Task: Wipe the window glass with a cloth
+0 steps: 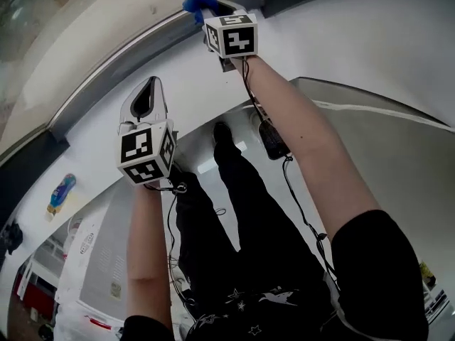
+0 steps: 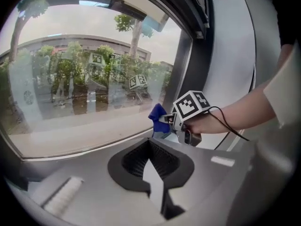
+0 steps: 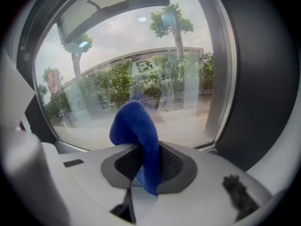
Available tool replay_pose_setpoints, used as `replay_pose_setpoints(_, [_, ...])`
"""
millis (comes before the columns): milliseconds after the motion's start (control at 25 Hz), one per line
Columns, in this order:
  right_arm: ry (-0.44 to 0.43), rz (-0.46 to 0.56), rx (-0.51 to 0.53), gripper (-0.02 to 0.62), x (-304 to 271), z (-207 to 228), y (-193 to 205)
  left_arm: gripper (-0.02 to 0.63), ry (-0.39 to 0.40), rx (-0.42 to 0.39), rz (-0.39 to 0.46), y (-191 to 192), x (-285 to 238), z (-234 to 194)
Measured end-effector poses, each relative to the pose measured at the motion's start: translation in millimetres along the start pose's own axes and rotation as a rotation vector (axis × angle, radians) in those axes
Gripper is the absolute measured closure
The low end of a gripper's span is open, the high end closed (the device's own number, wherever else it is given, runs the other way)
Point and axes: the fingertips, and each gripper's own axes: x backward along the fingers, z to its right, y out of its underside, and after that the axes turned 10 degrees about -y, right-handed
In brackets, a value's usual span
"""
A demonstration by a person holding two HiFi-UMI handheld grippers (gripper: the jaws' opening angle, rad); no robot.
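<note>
While I hold both tools up toward the window, I log the stock nearest first.

1. Left gripper [image 1: 149, 94]: jaws pressed together with nothing between them. It hangs short of the pane, idle, well apart from the cloth.

2. Right gripper [image 1: 213, 11]: reaches further forward, with its jaws clamped on the cloth.

3. Blue cloth [image 3: 134, 126]: pinched at its middle, with one fold standing above the jaws and one tail hanging below. It sits at the lower edge of the pane, close to the upright frame member on the right. I cannot tell whether the fabric is against the glass or just off it.

4. Window frame [image 1: 106, 69]: dark grey band running under the pane.

5. Window glass [image 3: 141, 74]: hazy, carrying faint reflections of the marker cubes.

6. Beyond the glass: trees [image 3: 171, 22] and a long low building [image 2: 70, 44].

Step in hand, as I judge it: bringing the cloth to the glass at its lower corner, at the start of the wipe. The next move calls for pushing the bunched fold firmly onto the pane, then sweeping the right tool across and upward without loosening the clamp.
</note>
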Motion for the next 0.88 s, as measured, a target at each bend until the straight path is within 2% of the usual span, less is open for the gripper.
replay_pose_setpoints(200, [0.076, 0.010, -0.024, 0.514, 14.9, 73.6, -5.9, 0.600, 0.043, -0.049, -0.006, -20.6, -24.9, 47.3])
replay_pose_setpoints(320, [0.092, 0.007, -0.018, 0.514, 22.1, 95.0, -10.4, 0.600, 0.051, -0.063, -0.004, -28.9, -31.4, 61.2])
replay_pose_setpoints(600, [0.164, 0.016, -0.083, 0.514, 31.9, 117.3, -3.2, 0.600, 0.043, -0.054, -0.004, -28.5, -34.0, 67.0])
replay_pose_setpoints(880, [0.142, 0.030, -0.117, 0.514, 54.4, 98.8, 8.8, 0.600, 0.042, -0.048, 0.001, -25.2, -20.3, 72.3])
